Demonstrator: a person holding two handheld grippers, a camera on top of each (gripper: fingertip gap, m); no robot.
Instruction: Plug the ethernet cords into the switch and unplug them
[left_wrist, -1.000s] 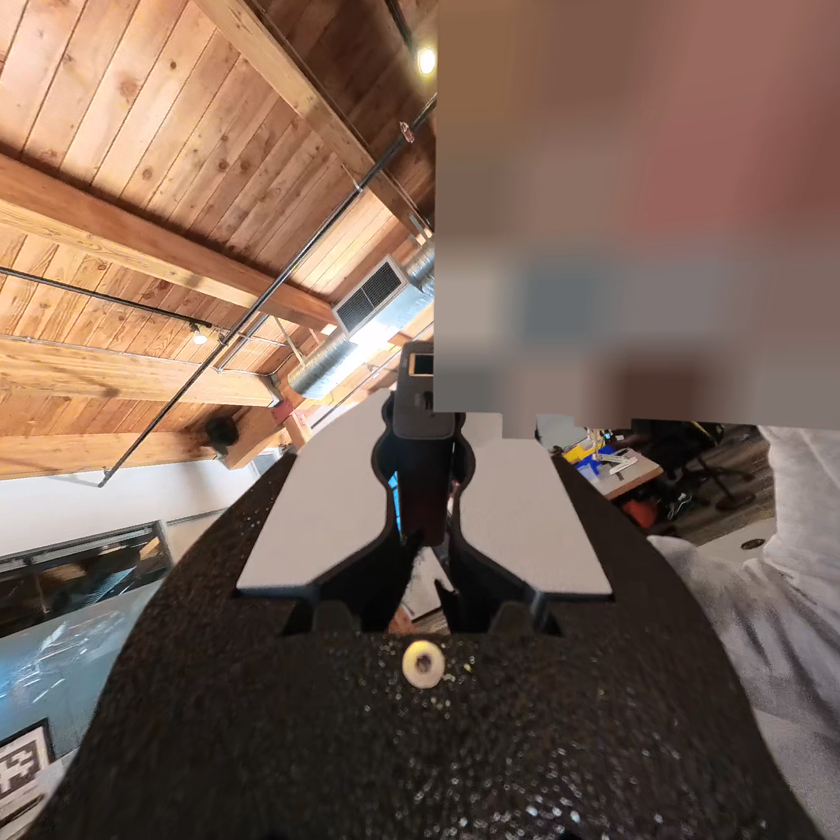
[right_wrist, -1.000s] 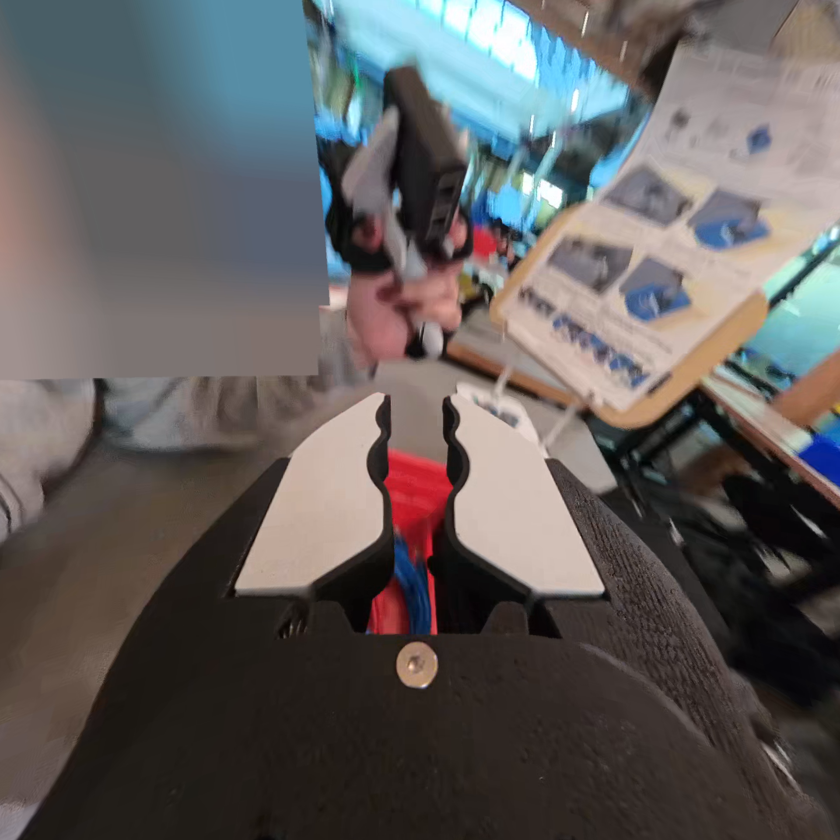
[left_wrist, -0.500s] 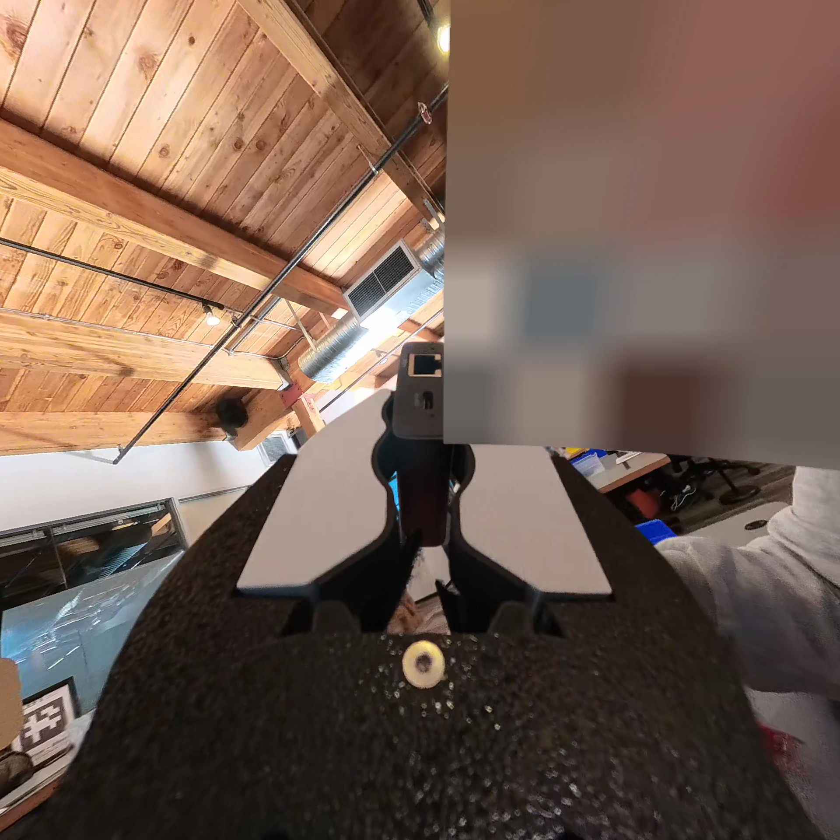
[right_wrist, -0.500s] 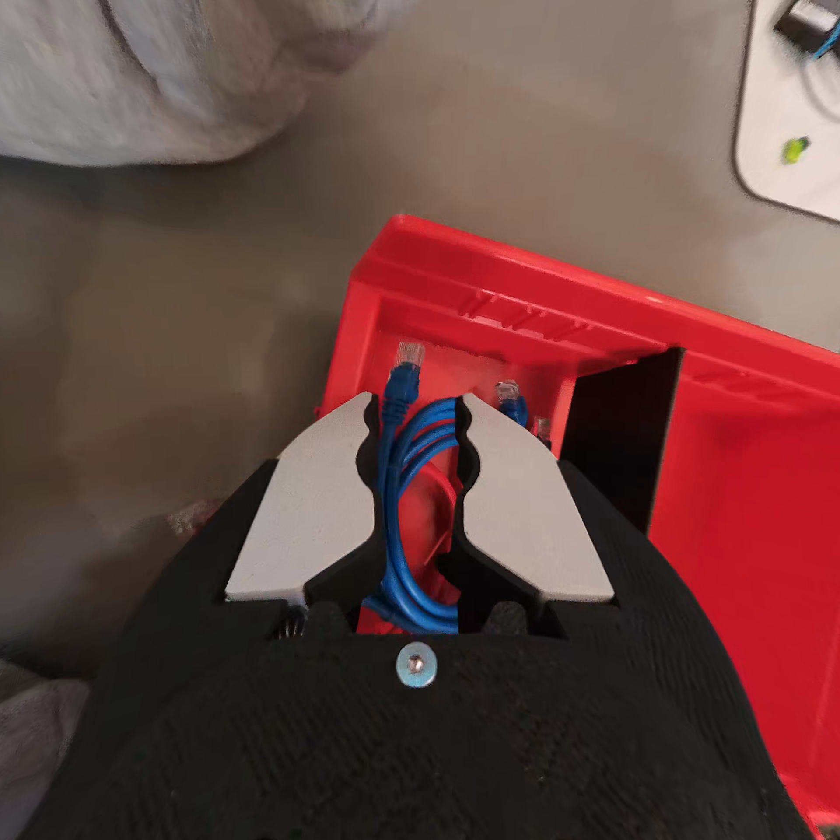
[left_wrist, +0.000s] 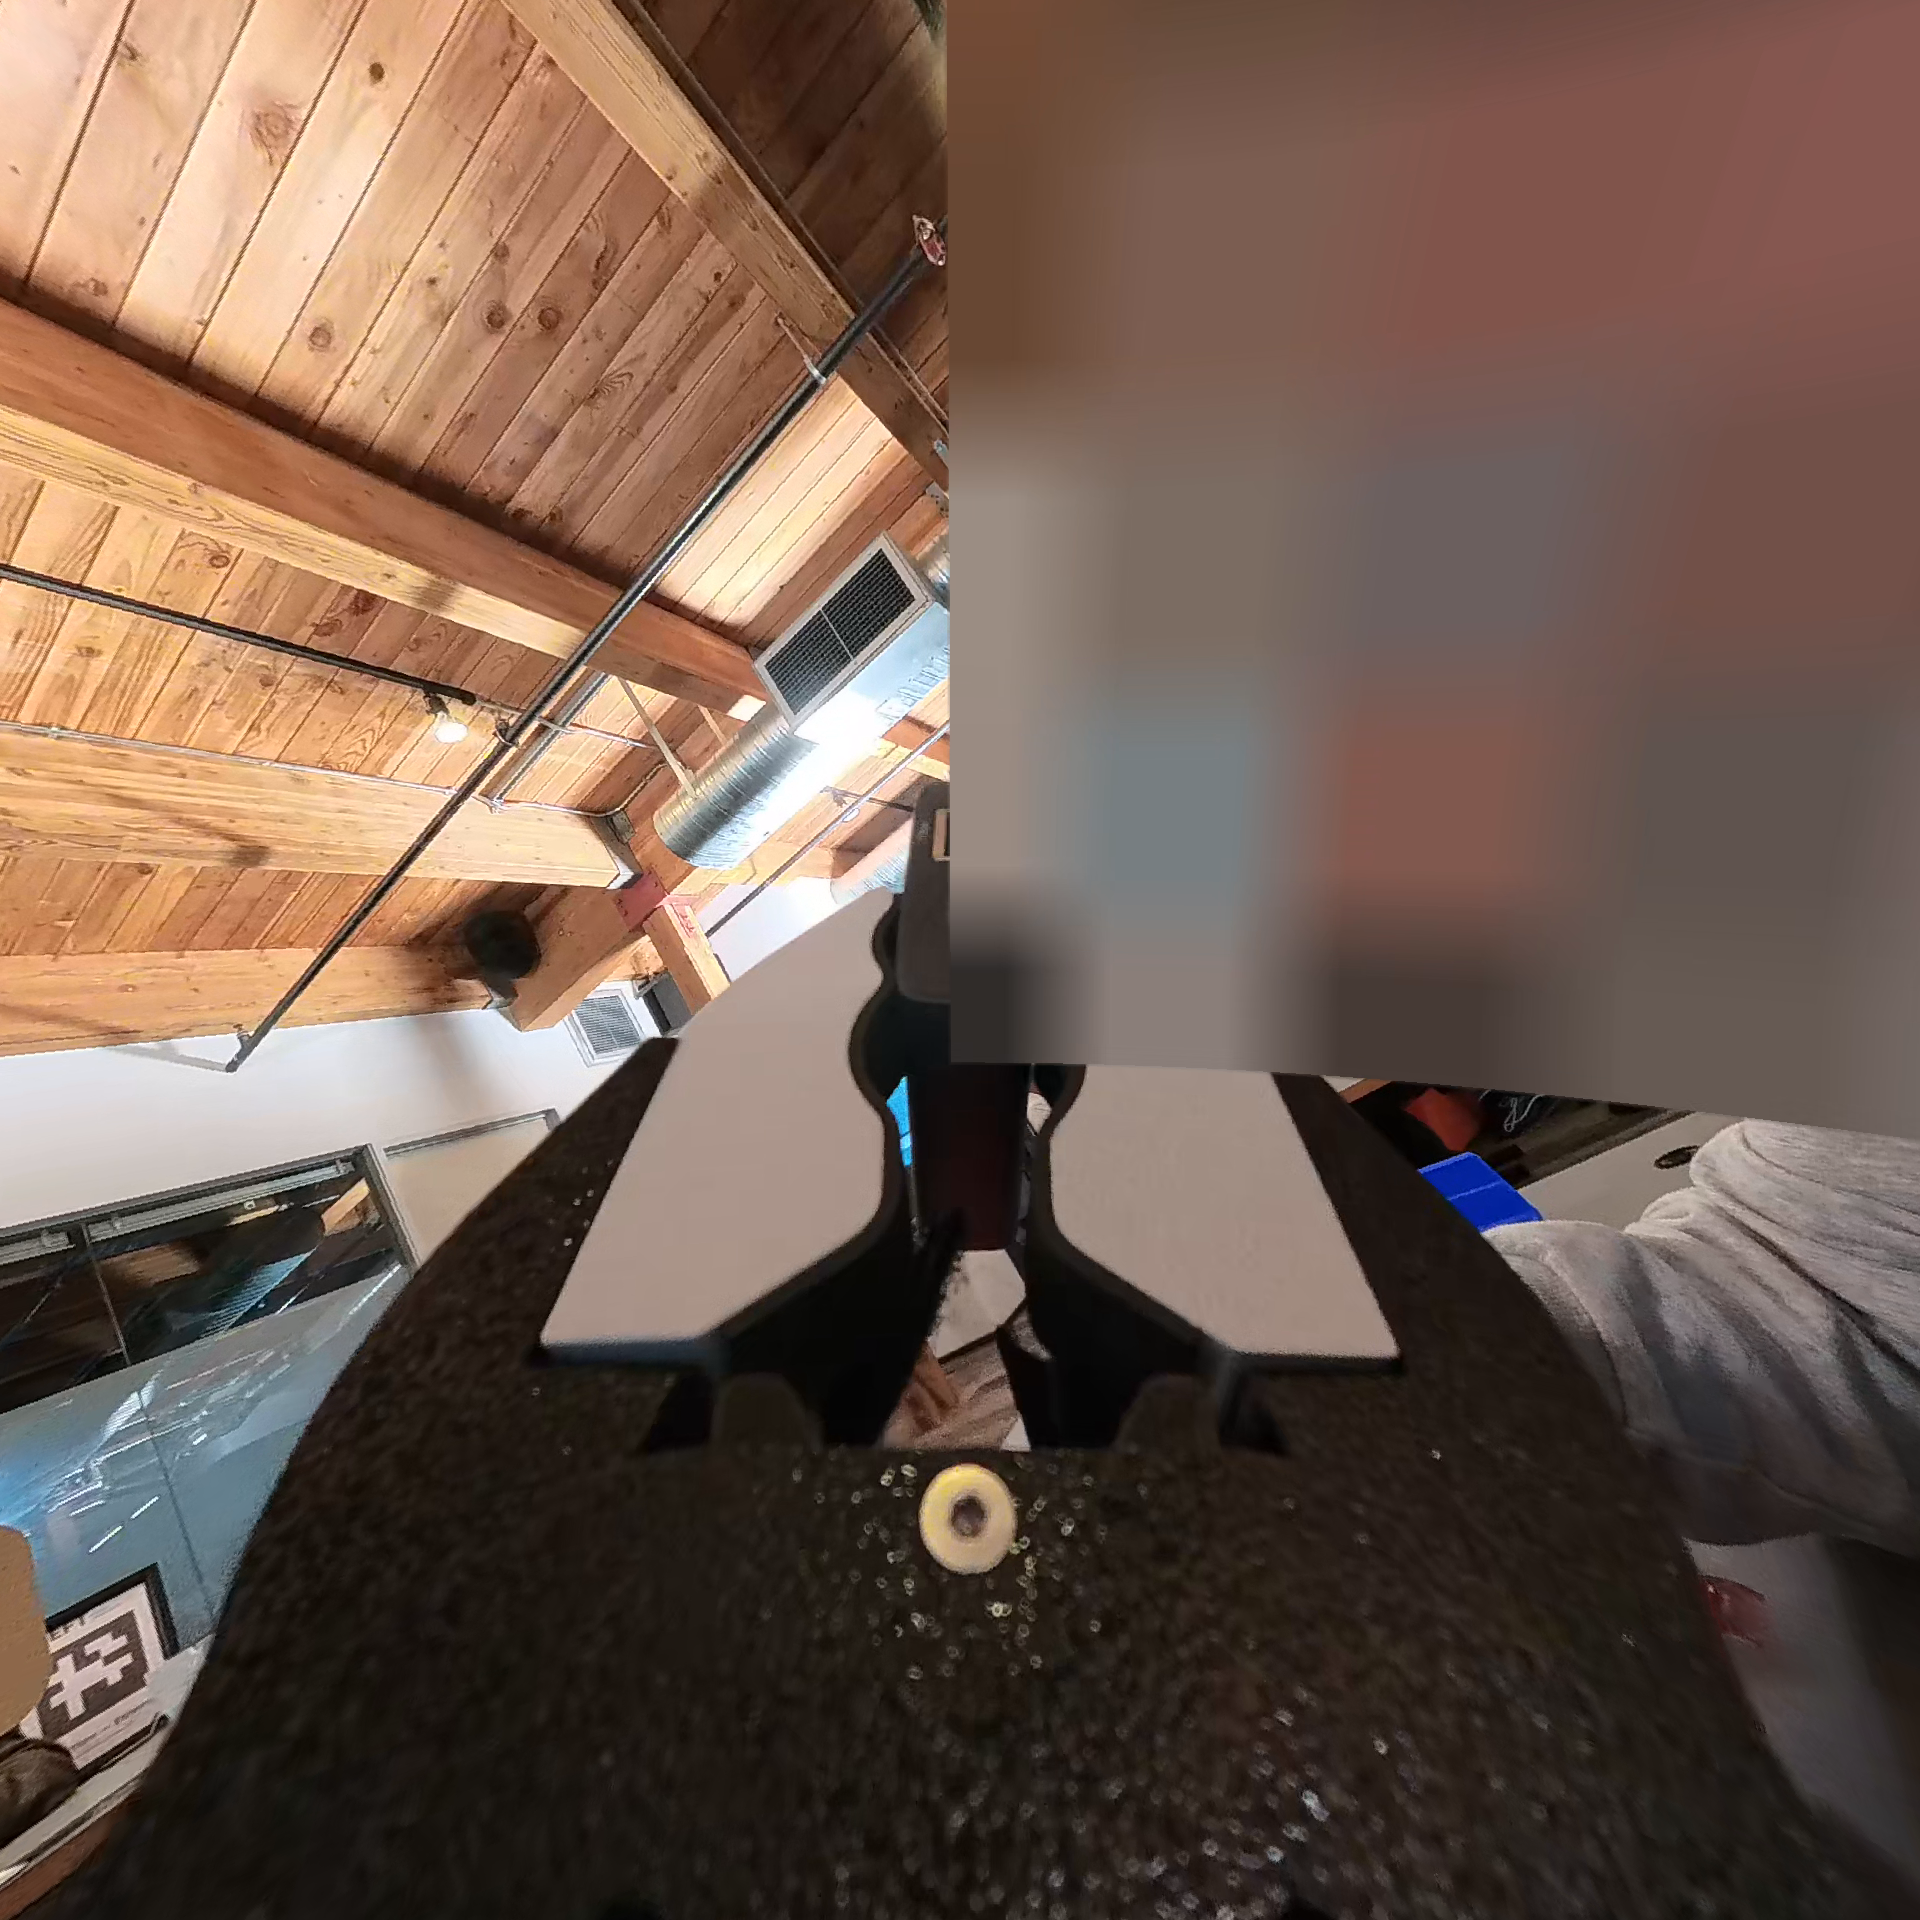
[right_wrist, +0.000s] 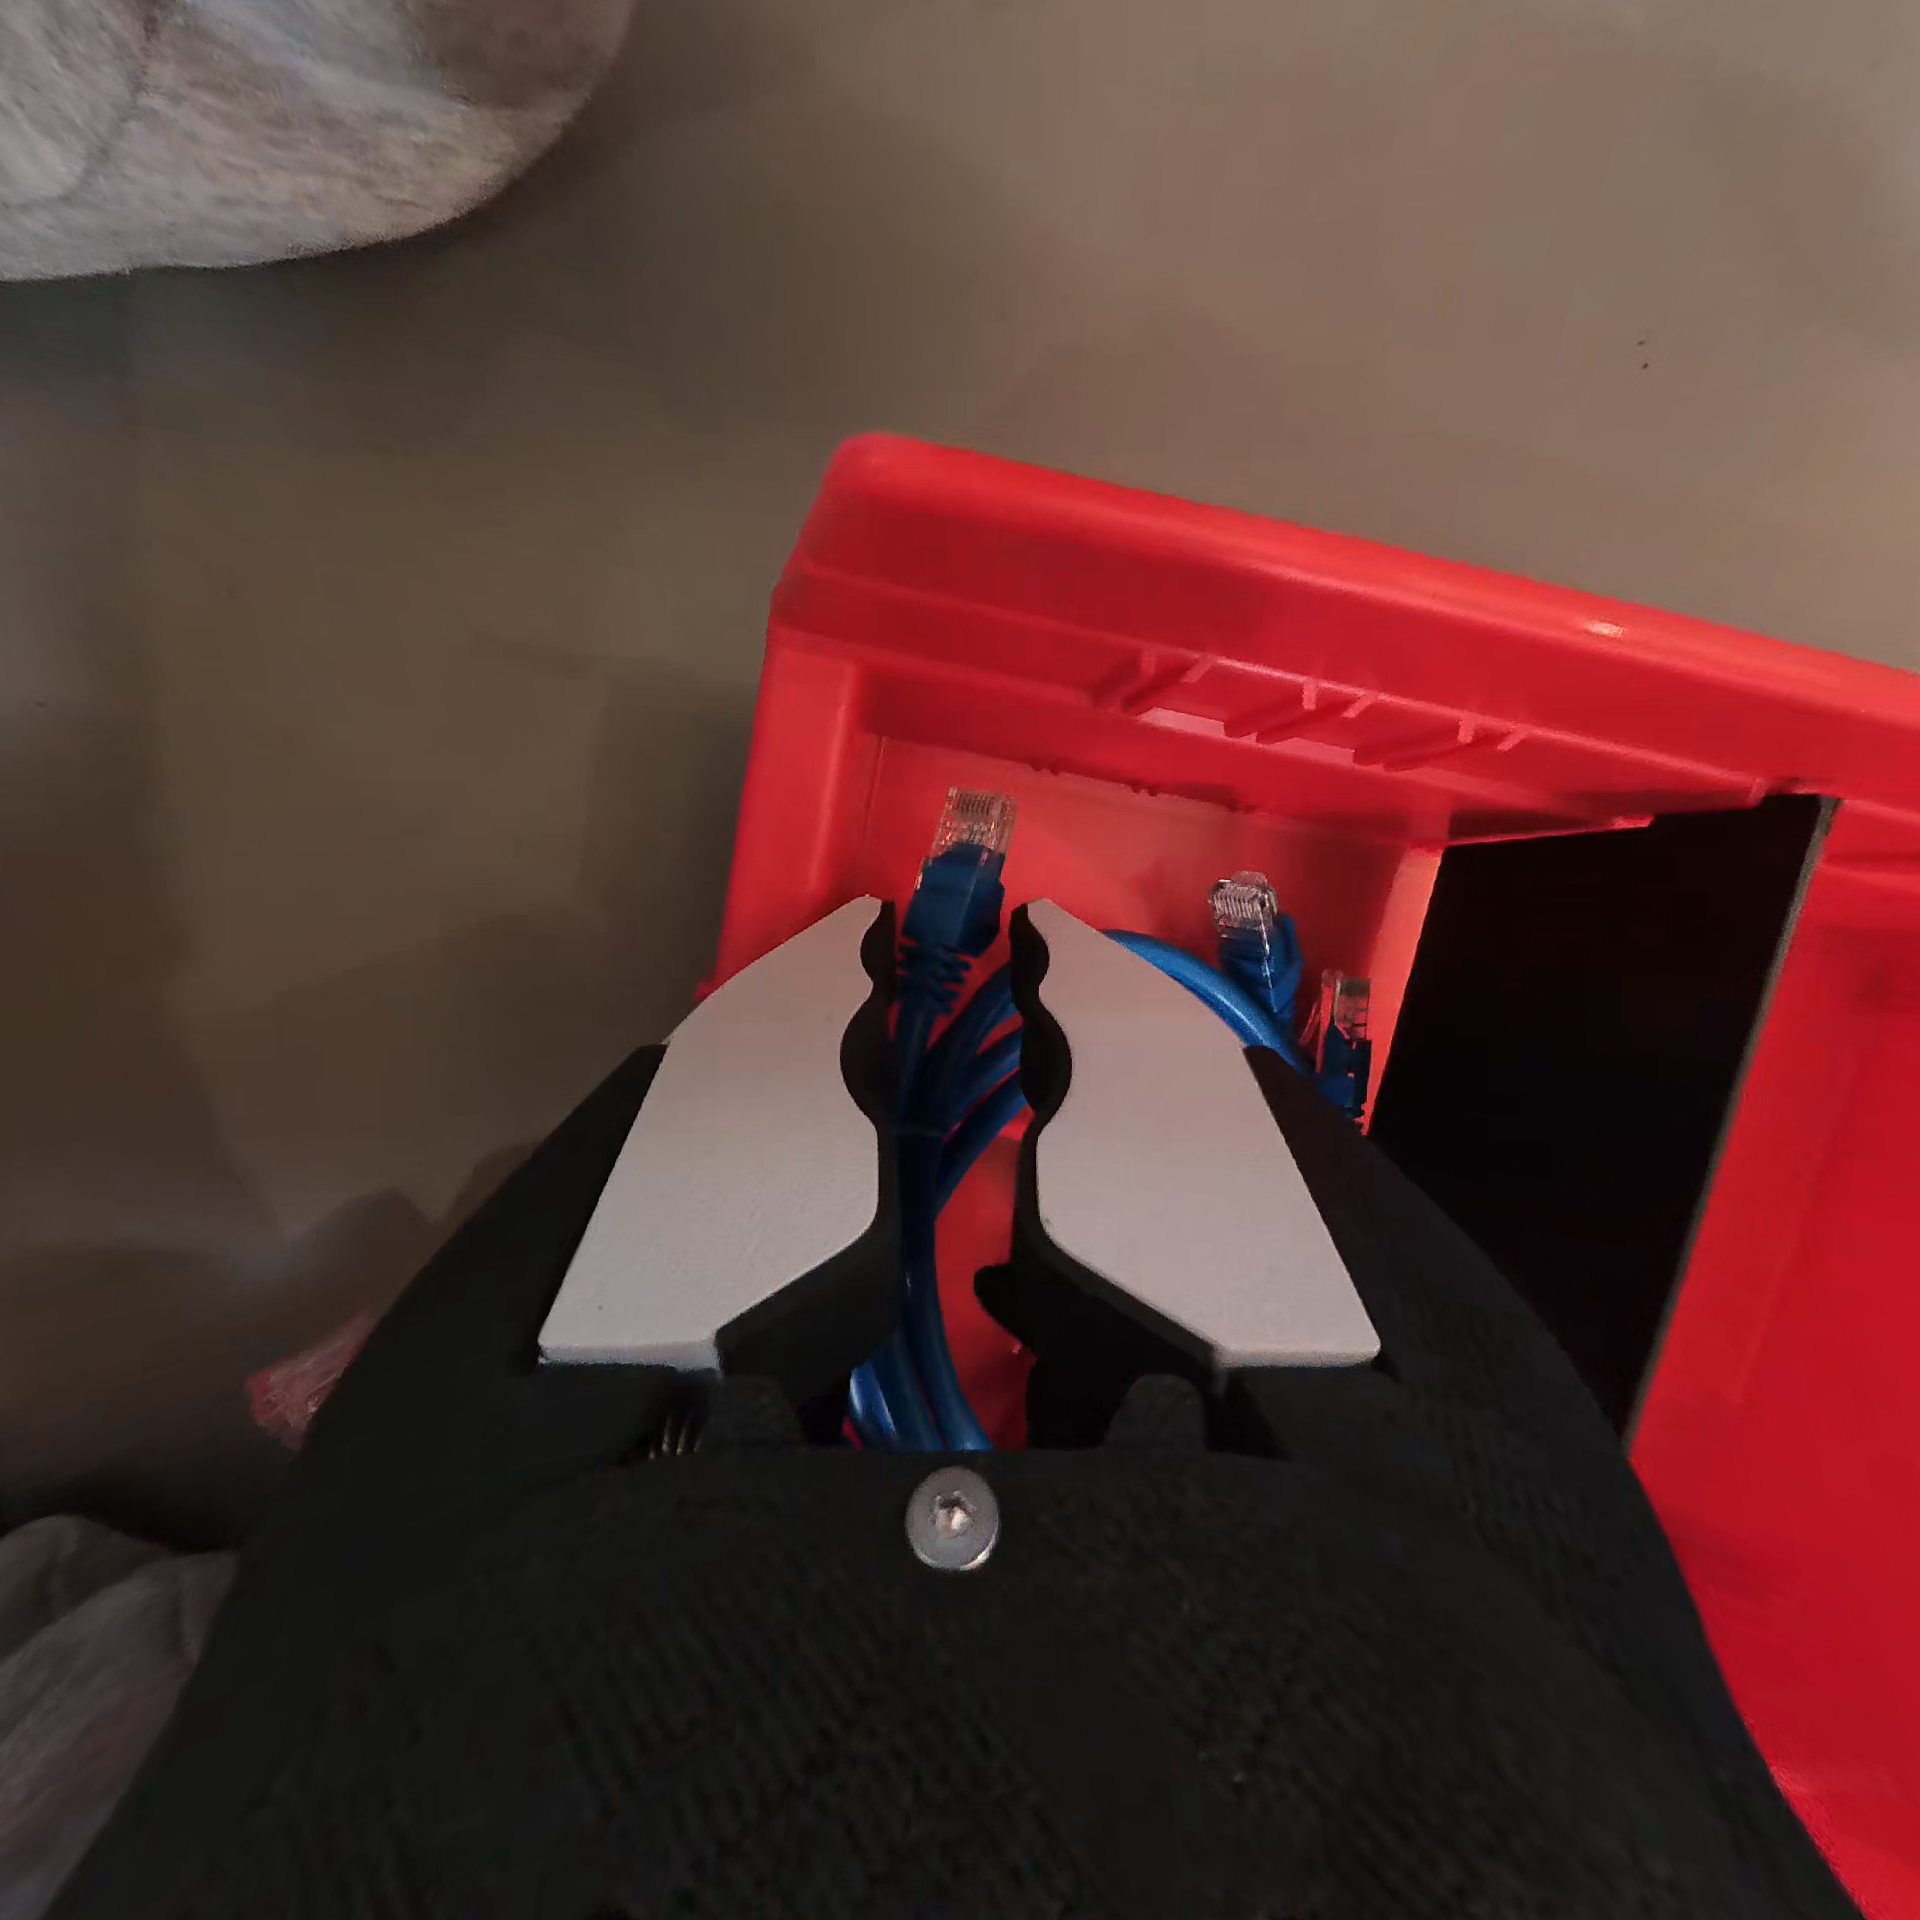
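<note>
My left gripper (left_wrist: 966, 1091) points up toward the wooden ceiling and is shut on a slim black device (left_wrist: 925, 914) that stands out past the fingertips; a blurred patch hides its right half. My right gripper (right_wrist: 948, 920) points down into the left compartment of a red plastic bin (right_wrist: 1247, 623). Its jaws stand a narrow gap apart around a coiled blue network cable (right_wrist: 956, 883), whose clear-tipped plug sticks out beyond the fingertips. I see no squeeze on the cable. More plugs (right_wrist: 1252, 925) of blue cable lie to the right of the fingers.
A black divider (right_wrist: 1579, 1091) splits the bin; the right compartment shows bare red floor. The bin sits on a grey surface (right_wrist: 416, 623). A person's grey sleeve (right_wrist: 208, 104) is at top left, and also shows in the left wrist view (left_wrist: 1714, 1351). A blue bin (left_wrist: 1475, 1190) stands behind. The gap from one gripper's tips to the other's is roughly 30 centimetres.
My right gripper swung from facing across the room down onto the red bin, then dropped closer so the blue cable lies between its fingers. The left gripper tilted slightly, still holding the black device.
</note>
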